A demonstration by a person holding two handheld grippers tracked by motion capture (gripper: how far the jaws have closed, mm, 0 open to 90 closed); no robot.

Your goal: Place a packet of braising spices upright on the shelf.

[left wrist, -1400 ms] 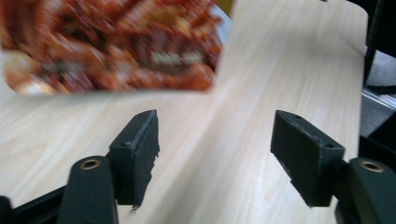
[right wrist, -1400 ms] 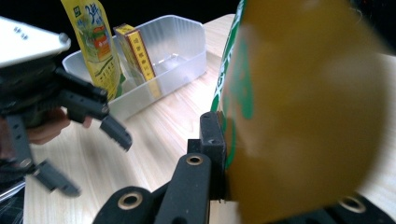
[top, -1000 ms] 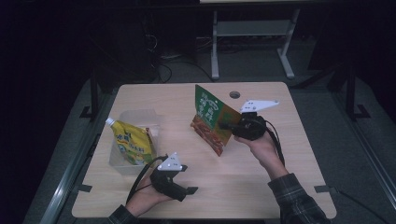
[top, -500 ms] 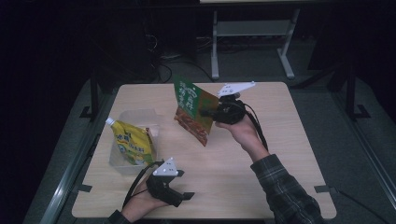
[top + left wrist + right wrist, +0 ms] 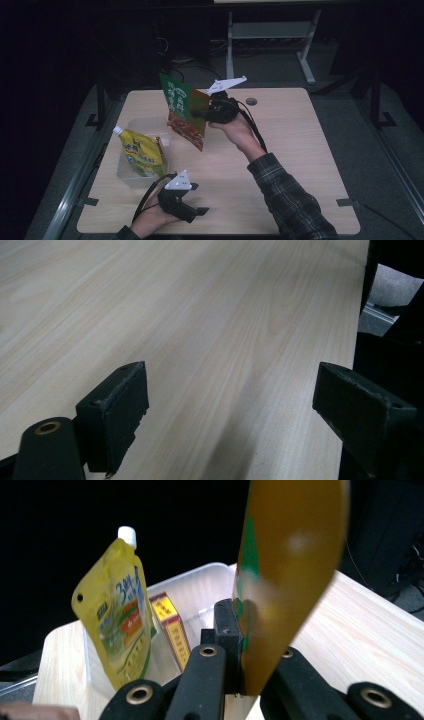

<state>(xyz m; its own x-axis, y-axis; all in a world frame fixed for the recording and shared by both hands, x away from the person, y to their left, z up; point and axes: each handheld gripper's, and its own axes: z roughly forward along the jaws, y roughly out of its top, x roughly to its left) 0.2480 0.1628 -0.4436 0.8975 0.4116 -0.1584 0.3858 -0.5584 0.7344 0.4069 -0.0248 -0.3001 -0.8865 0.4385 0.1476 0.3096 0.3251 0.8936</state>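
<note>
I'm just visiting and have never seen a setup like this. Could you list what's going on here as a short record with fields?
Setting: light wooden table in a dark room
Right gripper: shut on a green and orange snack bag, held in the air above the table
Left gripper: open, resting low on the table, holding nothing
Clear plastic bin: holds a yellow spouted pouch with a white cap, standing upright, and a small yellow and red box
Likely next: the bag may go into the bin

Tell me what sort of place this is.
Probably a lab or a studio set up for recording handling tasks, not a home. A bare wooden table stands alone in a dark room, cables trail over the floor behind it, and a clear bin holds a yellow pouch.
</note>
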